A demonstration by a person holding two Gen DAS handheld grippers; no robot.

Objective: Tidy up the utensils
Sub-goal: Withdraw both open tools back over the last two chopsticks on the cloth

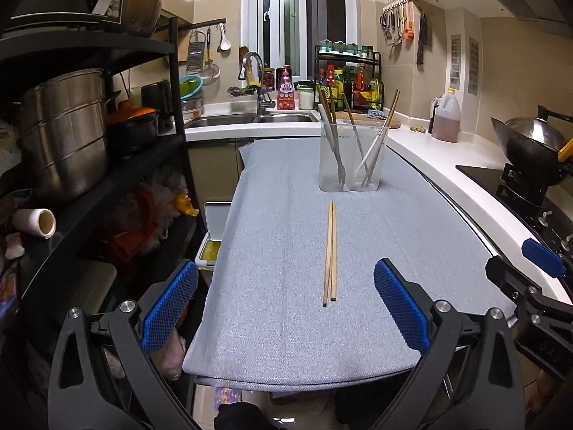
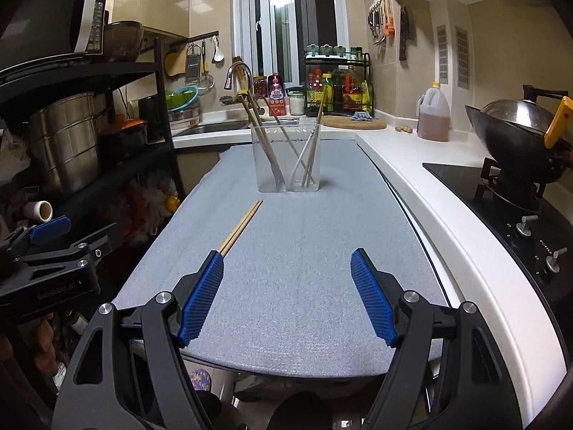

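Observation:
A pair of wooden chopsticks (image 1: 330, 252) lies lengthwise on the grey-blue mat (image 1: 272, 315), seen too as chopsticks (image 2: 243, 224) in the right wrist view. Beyond them stands a clear two-part holder (image 1: 351, 159), the same holder (image 2: 286, 159), with more chopsticks and white utensils standing in it. My left gripper (image 1: 286, 304) is open, low over the mat's near end, the chopsticks' near tips between its blue pads without touching. My right gripper (image 2: 286, 295) is open and empty, to the right of the chopsticks; its left pad hides their near end.
A black shelf rack (image 1: 107, 136) with steel pots stands left of the mat. A white counter (image 2: 422, 186) runs along the right with an oil jug (image 2: 434, 114), a wok (image 2: 515, 132) and a hob. The sink (image 1: 247, 119) and a spice rack (image 1: 349, 79) lie behind.

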